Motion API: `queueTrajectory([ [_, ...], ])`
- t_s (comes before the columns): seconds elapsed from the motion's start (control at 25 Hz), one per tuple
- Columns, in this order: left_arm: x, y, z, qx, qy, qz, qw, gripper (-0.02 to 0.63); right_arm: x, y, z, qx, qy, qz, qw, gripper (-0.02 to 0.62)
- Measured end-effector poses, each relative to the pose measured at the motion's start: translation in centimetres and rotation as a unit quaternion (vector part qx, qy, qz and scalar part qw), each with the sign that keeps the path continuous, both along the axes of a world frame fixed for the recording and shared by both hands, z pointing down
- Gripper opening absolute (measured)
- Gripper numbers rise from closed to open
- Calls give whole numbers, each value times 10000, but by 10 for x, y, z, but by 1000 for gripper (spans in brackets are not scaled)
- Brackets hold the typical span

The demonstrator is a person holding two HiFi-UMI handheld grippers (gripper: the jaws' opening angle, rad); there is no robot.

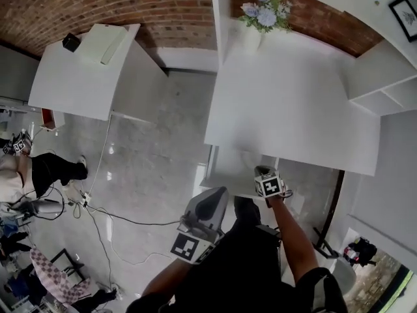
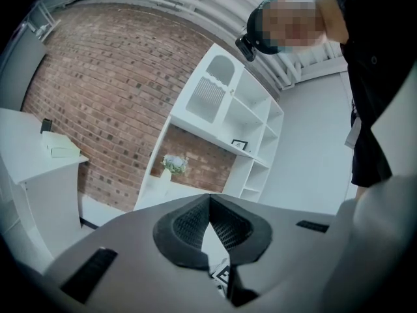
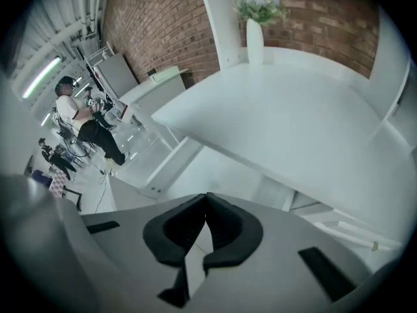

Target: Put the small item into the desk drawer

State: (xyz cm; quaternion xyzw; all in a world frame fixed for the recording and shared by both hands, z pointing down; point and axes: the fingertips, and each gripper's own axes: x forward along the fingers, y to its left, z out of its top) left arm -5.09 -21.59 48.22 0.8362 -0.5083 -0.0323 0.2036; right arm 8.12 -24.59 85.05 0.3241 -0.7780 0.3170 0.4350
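Observation:
The white desk (image 1: 293, 109) fills the upper right of the head view. My right gripper (image 1: 262, 172) is just at its front edge, marker cube up, and its jaws are shut with nothing between them. The right gripper view looks across the desk top (image 3: 280, 109), with the gripper (image 3: 207, 195) below the edge and white drawer fronts (image 3: 339, 225) under the desk at the right. My left gripper (image 1: 217, 194) hangs lower, over the floor in front of the desk, also shut and empty (image 2: 208, 198). I see no small item in any view.
A white vase of flowers (image 1: 251, 34) stands at the desk's back left corner. White shelving (image 1: 384, 77) rises at the right. A second white table (image 1: 85, 70) is at the left. Cables (image 1: 98, 207) lie on the floor, near another person (image 1: 39, 175).

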Motion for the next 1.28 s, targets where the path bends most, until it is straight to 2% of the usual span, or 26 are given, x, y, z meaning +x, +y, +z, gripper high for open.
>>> queueTrajectory([
  [0.2,-5,8,-19,274,-69,75,9996,17,1,-8,-80,638,-515,417,9958,14],
  [0.4,-11,13,-33,388,-85,75,9992,17,4,-12,-162,1273,-1059,898,9821,14],
  [0.52,-13,17,-44,482,-79,50,9988,17,7,-10,-214,1627,-1447,1197,9686,14],
  [0.68,-16,18,-56,627,-13,-15,9980,17,15,-10,-292,2374,-1853,1526,9413,14],
  [0.84,-14,20,-62,713,-62,27,9974,17,22,0,-361,3156,-2023,1612,9130,14],
  [1.0,-10,22,-65,745,-79,38,9972,17,22,17,-408,3661,-2184,1632,8898,14],
  [1.12,-7,23,-65,740,-66,39,9972,17,21,29,-423,3795,-2254,1650,8820,14],
  [1.28,-2,22,-62,722,-110,112,9973,17,18,37,-424,3848,-2228,1608,8811,14],
])
